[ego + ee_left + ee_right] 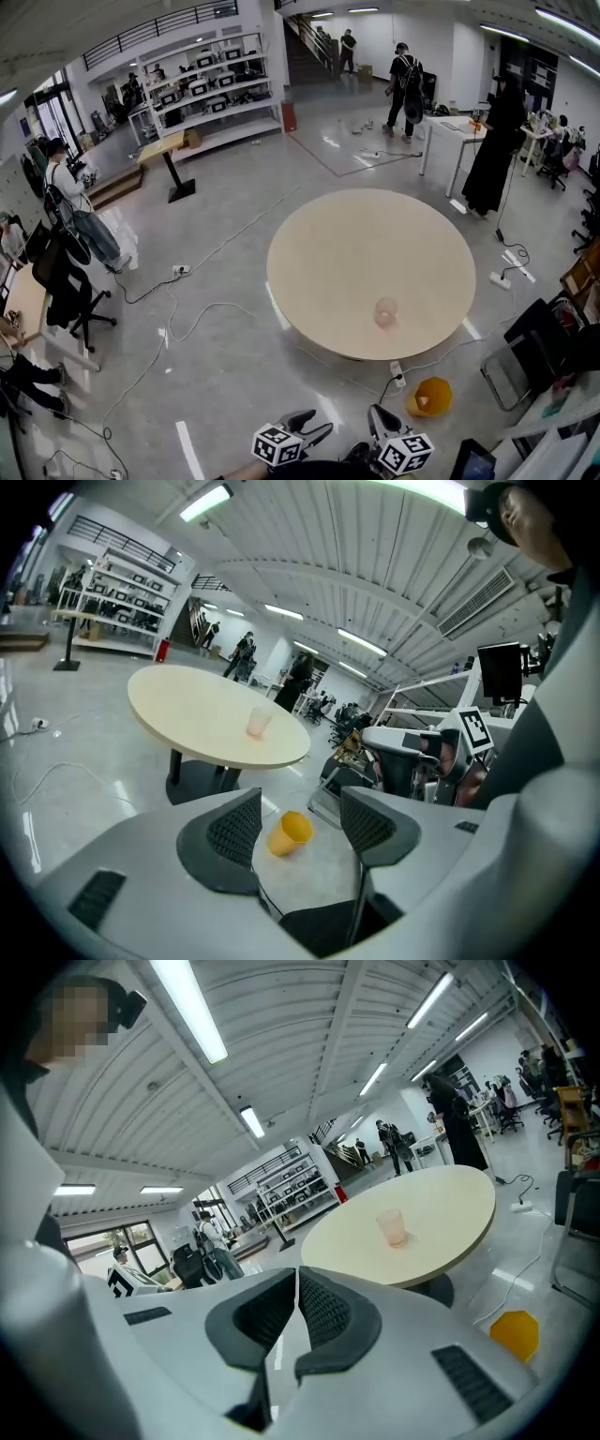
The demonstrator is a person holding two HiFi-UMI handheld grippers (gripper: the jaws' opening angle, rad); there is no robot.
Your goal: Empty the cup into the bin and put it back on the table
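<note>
A translucent pink cup [385,312] stands upright near the front edge of the round beige table [356,244]. A yellow bin [429,397] lies on the floor below the table's front right. Both grippers hang low at the bottom of the head view, well short of the table. My left gripper [309,424] is open and empty; in the left gripper view the bin [290,832] shows between its fingers [234,829] and the cup [258,722] is far off. My right gripper [297,1275] is shut on nothing, with the cup [392,1226] and bin [515,1332] ahead of it.
Cables and a power strip [397,375] run over the glossy floor around the table. A folding chair [514,361] stands at the right. Several people stand far back, one in black [495,145] beside a white desk; shelving [211,89] lines the back wall.
</note>
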